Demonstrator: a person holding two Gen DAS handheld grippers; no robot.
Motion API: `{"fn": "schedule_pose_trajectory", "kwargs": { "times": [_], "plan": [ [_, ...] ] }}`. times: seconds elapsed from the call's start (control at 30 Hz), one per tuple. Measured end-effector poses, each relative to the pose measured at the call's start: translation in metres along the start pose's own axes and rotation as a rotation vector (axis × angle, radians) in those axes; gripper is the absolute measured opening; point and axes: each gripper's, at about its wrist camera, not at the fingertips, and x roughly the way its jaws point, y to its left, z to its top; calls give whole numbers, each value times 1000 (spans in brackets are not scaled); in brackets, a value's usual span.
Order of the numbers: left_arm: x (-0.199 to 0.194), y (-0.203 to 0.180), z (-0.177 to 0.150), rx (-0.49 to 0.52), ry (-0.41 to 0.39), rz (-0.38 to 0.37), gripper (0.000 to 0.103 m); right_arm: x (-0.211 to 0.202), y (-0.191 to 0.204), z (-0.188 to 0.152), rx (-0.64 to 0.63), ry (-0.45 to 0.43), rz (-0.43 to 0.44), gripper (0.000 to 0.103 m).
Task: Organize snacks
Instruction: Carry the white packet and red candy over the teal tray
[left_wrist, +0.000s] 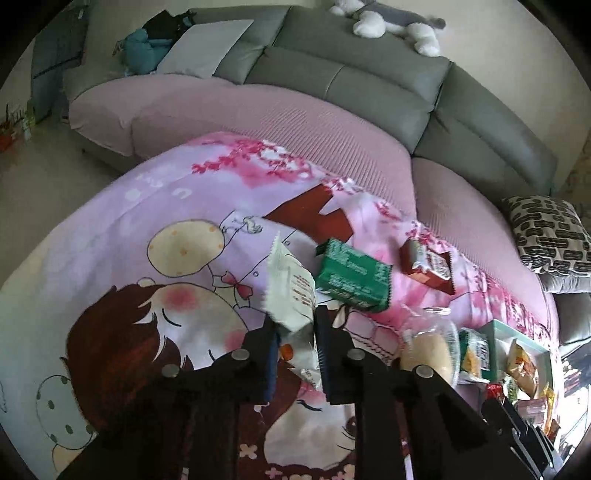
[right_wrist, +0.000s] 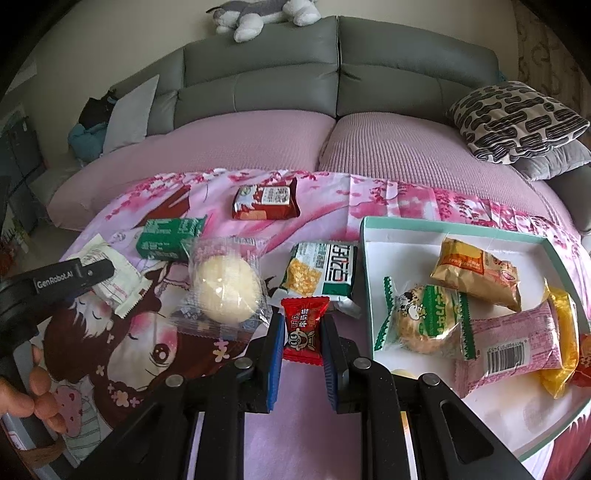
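I hold one snack in each tool now. My right hand-held gripper (right_wrist: 303, 334) is closed on a small red candy packet (right_wrist: 305, 328), just beside the near-left corner of the white tray (right_wrist: 369, 258), which sits at the right side of the cloth-covered counter (right_wrist: 317, 424). My left hand-held gripper (left_wrist: 293, 343) is closed on a white packet (left_wrist: 290, 295) and carries it above the left part of the cloth.

I think the step is to bring both into the tray. For the candy I should lift it over the tray's rim before moving right, and release it on the bare white floor near the front, not on the round biscuit (right_wrist: 421, 317). The grip is on the packet's middle, so it should not slip.

The right wrist view shows the tray's contents and the bun in clear wrap (right_wrist: 223, 286), the green packet (right_wrist: 168, 238) and the brown-red packet (right_wrist: 266, 203) that wait on the cloth. The left wrist view shows the tray only as a sliver at the right edge.
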Motion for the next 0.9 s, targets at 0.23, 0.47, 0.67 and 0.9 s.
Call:
{"fn": "schedule_pose_trajectory", "kwargs": {
  "times": [0.23, 0.47, 0.67, 0.9],
  "plan": [
    [-37, -11, 2, 30, -73, -34, 18, -25, -7, 5, 19, -57, -1, 21],
    [-66, -35, 1, 79, -134, -100, 18, -48, -25, 6, 44, -98, -37, 21],
    [-80, -72, -7, 144, -151, -196, 18, -69, -59, 4, 111, -121, -107, 21],
    [-80, -124, -26, 228, -96, -345, 18, -98, -115, -2, 213, -148, -223, 21]
  ]
}}
